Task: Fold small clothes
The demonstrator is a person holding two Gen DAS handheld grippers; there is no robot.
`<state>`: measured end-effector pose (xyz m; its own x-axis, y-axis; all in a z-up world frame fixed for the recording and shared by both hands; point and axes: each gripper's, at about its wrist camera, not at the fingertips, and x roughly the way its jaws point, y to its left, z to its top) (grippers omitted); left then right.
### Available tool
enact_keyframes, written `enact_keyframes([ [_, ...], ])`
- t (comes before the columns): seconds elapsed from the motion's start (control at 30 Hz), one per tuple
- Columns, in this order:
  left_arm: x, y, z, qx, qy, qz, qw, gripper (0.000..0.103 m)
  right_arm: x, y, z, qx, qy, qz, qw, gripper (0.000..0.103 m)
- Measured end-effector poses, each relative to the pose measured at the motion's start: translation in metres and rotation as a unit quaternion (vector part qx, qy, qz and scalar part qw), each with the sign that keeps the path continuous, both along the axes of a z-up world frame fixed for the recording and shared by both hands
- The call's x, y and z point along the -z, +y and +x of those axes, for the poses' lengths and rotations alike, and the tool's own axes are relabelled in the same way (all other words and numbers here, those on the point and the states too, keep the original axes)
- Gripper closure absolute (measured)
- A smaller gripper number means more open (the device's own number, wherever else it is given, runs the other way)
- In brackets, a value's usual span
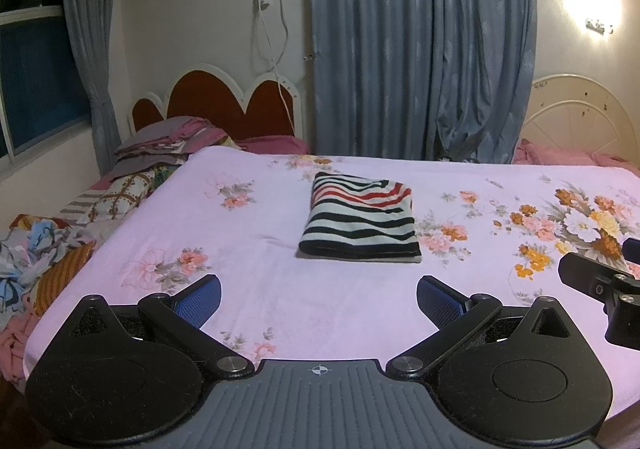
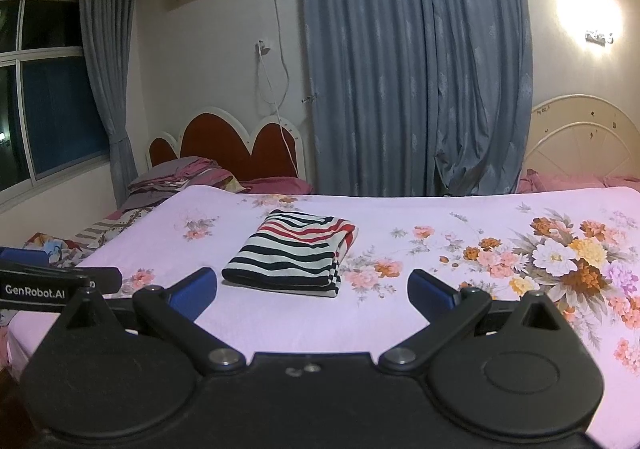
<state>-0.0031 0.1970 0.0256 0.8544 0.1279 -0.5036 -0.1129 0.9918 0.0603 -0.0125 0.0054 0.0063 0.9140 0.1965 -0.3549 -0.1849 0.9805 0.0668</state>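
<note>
A striped garment (image 1: 360, 215), black, white and red, lies folded into a neat rectangle on the pink floral bedsheet (image 1: 260, 281). It also shows in the right wrist view (image 2: 294, 251). My left gripper (image 1: 319, 299) is open and empty, held above the sheet in front of the garment, apart from it. My right gripper (image 2: 312, 291) is open and empty too, just short of the garment's near edge. The right gripper's side shows at the right edge of the left wrist view (image 1: 600, 285); the left gripper's side shows at the left edge of the right wrist view (image 2: 52, 281).
A pile of loose patterned clothes (image 1: 44, 261) lies at the bed's left edge. Folded bedding (image 1: 168, 141) sits by the red headboard (image 1: 224, 101). Blue curtains (image 1: 420, 49) hang behind the bed. A white headboard (image 1: 580, 109) stands at the back right.
</note>
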Motion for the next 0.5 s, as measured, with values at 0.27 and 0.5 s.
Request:
enact_keyframes([
  [0.27, 0.006, 0.000, 0.009, 0.002, 0.007, -0.003, 1.0000, 0.000, 0.005, 0.002, 0.005, 0.001, 0.007, 0.000, 1.000, 0.002],
  [0.5, 0.012, 0.001, 0.021, 0.009, 0.011, -0.009, 0.9999, 0.000, 0.008, 0.002, 0.013, 0.004, 0.016, 0.001, 1.000, 0.002],
])
